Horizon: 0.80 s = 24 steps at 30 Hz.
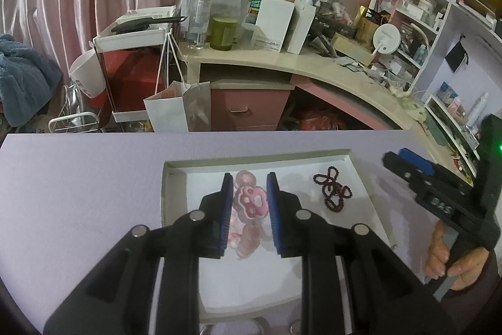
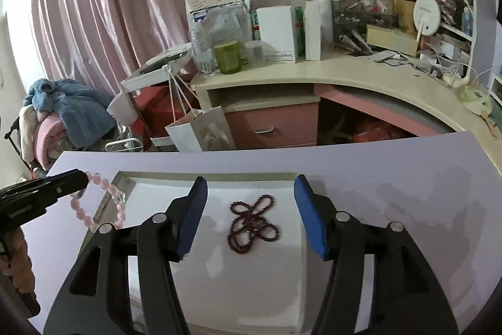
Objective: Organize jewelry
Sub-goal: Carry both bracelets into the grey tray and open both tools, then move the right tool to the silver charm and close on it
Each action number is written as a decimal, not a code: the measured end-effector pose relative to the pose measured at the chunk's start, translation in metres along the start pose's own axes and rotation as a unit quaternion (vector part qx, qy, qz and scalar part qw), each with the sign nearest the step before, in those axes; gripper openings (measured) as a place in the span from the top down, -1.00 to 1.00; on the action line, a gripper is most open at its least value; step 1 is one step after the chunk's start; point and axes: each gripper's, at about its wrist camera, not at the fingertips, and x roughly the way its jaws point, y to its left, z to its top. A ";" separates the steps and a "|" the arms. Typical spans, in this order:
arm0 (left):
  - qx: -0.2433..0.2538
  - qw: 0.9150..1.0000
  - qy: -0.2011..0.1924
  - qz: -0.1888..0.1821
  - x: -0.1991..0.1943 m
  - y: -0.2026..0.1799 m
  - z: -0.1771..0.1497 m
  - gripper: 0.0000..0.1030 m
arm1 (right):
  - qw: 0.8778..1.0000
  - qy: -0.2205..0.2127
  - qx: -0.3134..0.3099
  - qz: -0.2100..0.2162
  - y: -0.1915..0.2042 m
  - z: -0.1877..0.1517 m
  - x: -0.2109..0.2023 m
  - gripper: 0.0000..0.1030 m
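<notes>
A shallow white tray (image 1: 175, 197) lies on a lavender table. My left gripper (image 1: 250, 187) is shut on a pink bead bracelet (image 1: 251, 203) with a flower charm and holds it above the tray's left part. From the right wrist view the bracelet (image 2: 94, 209) hangs from the left gripper's tips (image 2: 73, 182) over the tray's left rim (image 2: 106, 203). A dark red bead necklace (image 1: 334, 192) lies coiled in the tray's right part. My right gripper (image 2: 251, 200) is open and empty, hovering over the necklace (image 2: 254, 223); it also shows in the left wrist view (image 1: 404, 165).
The lavender table top (image 1: 78, 193) surrounds the tray. Beyond its far edge stand a cluttered curved desk (image 1: 282, 62), a pink drawer unit (image 1: 248, 105), a white paper bag (image 1: 175, 109) and shelves (image 1: 439, 21) at the right.
</notes>
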 end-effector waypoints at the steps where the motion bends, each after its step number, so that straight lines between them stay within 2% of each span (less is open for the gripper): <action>1: -0.001 1.000 0.000 0.001 0.002 0.000 0.000 0.57 | 1.000 0.000 0.003 0.001 -0.002 -0.001 0.000 -0.16; 5: -0.003 1.000 0.007 0.008 0.013 -0.001 -0.001 0.56 | 1.000 -0.001 0.002 -0.002 -0.007 -0.006 -0.001 -0.16; 7: -0.006 1.000 0.008 0.016 0.016 0.000 -0.001 0.49 | 1.000 -0.002 -0.004 -0.005 -0.007 -0.009 -0.003 -0.16; 9: -0.007 1.000 0.001 0.019 0.010 0.001 -0.002 0.08 | 1.000 -0.004 -0.008 -0.005 -0.008 -0.014 -0.008 -0.16; 10: -0.008 1.000 -0.004 0.021 0.006 0.001 -0.002 0.04 | 1.000 -0.006 -0.008 -0.005 -0.007 -0.016 -0.013 -0.16; 19: -0.013 0.999 -0.045 0.027 -0.069 0.014 -0.030 -0.28 | 0.999 -0.046 -0.015 0.014 0.005 -0.042 -0.080 -0.16; 24: -0.008 0.997 -0.067 0.034 -0.121 0.019 -0.076 -0.47 | 0.997 -0.071 -0.021 0.020 0.016 -0.072 -0.126 -0.16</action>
